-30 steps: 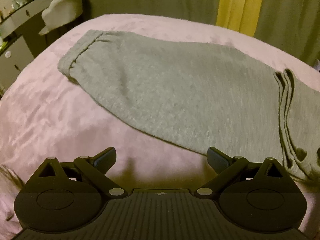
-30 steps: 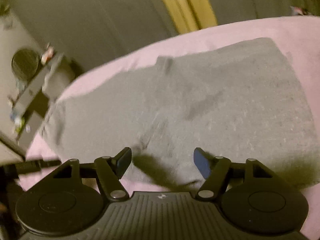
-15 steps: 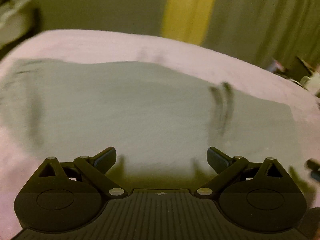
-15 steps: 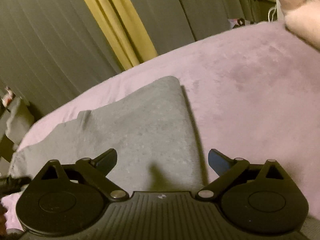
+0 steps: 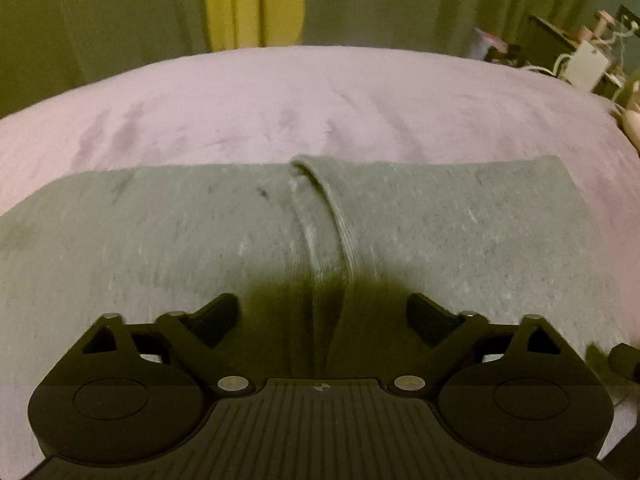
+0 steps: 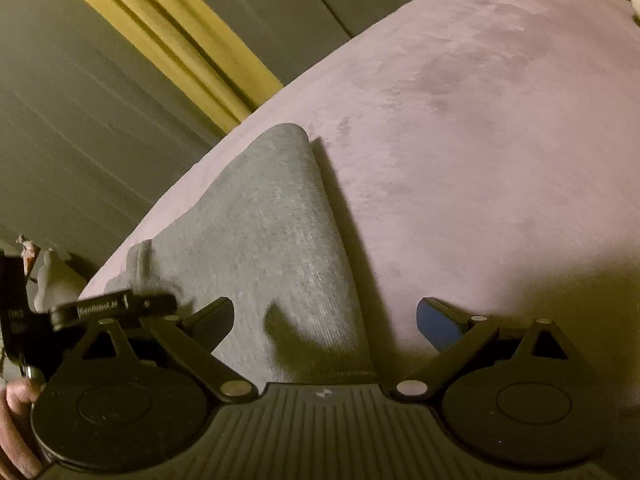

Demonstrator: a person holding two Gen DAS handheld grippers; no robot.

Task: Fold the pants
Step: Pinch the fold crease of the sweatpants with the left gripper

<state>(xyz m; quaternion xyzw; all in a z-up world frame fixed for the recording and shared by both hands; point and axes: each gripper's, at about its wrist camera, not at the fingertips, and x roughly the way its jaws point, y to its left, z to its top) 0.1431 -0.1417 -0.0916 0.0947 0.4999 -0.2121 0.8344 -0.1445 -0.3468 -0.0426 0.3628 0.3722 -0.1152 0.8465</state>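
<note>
Grey sweatpants (image 5: 160,232) lie flat on a pink bed cover (image 5: 320,96), folded lengthwise, with a ribbed band (image 5: 324,220) crossing their middle. My left gripper (image 5: 322,316) is open and empty just above the band. In the right wrist view the pants' right end (image 6: 272,240) lies under my right gripper (image 6: 324,320), which is open and empty, its jaws straddling the fabric's right edge. The left gripper's body (image 6: 112,304) shows at that view's left edge.
Grey-green curtains with a yellow panel (image 5: 252,0) hang behind the bed. A cluttered desk (image 5: 580,56) stands at the far right. A pale stuffed shape (image 6: 52,276) sits off the bed's left side. Pink cover (image 6: 480,140) stretches right of the pants.
Both grippers have swung to the right along the pants. The left one went from the cuffed end to the middle band. The right one went to the pants' right edge. Both stay open.
</note>
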